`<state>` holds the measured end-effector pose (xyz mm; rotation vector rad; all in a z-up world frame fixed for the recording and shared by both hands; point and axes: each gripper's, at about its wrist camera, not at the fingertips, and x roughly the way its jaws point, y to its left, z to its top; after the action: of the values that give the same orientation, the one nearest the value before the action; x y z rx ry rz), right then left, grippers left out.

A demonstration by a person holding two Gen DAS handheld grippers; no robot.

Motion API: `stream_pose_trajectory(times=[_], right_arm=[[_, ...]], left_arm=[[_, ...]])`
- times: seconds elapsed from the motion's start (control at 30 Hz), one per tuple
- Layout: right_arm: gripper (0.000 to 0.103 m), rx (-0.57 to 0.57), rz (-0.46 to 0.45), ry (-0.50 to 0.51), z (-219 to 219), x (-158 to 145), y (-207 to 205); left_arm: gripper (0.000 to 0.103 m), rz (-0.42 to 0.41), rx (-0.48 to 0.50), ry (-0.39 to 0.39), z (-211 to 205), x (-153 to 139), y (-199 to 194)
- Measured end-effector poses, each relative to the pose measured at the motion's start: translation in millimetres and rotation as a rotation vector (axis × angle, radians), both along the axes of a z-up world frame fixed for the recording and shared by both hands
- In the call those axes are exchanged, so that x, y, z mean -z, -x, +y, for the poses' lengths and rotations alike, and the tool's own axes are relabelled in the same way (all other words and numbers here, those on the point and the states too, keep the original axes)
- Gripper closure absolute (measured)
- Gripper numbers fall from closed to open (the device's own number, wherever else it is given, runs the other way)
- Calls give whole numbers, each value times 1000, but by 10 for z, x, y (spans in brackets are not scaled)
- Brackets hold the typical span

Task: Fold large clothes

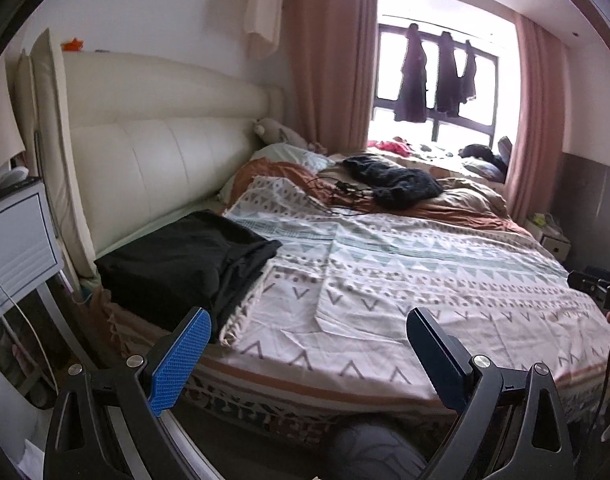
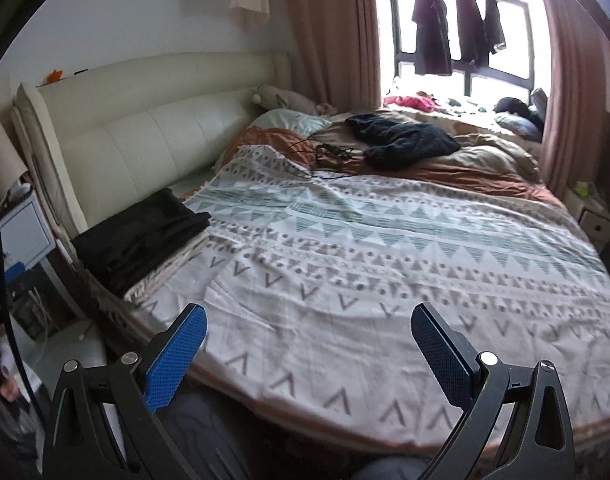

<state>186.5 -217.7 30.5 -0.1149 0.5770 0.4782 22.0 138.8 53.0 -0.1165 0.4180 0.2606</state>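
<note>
Both my claws, left claw [image 1: 307, 344] and right claw [image 2: 309, 342], hang wide and empty over the bed's [image 2: 345, 280] near edge. A folded black garment [image 1: 185, 260] sits by the headboard [image 1: 153, 160]; a dark knit [image 2: 401, 140] beyond looks unfolded.

There are no words, numbers, labels or signs that I can read here. The blanket [image 2: 385, 248] on the bed only has shapes on it, like triangles, dots and little V marks. They are not letters.
</note>
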Motion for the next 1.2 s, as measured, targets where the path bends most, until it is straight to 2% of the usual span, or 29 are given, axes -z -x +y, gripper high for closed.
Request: stream_pose_trajectory(times=[0.1,0.5,0.63,0.7,1.2], right_arm=[[1,17,-41,-26,-212,-52,260],[1,67,-70,-103,-724,59,1040],[1,103,-94,-150,-911,137,1259],[1,119,-90,-157,-967,180,1304],[1,139,-74,-161,-1009,309,1346]], left_arm=[[4,-15,15,-5,-167,-1,134],[4,-51,84,-8,-649,42,608],[4,-64,85,-43,-776,43,717],[0,-72,95,-55,-835,43,754],[0,-67,124,-53,-961,78,830]])
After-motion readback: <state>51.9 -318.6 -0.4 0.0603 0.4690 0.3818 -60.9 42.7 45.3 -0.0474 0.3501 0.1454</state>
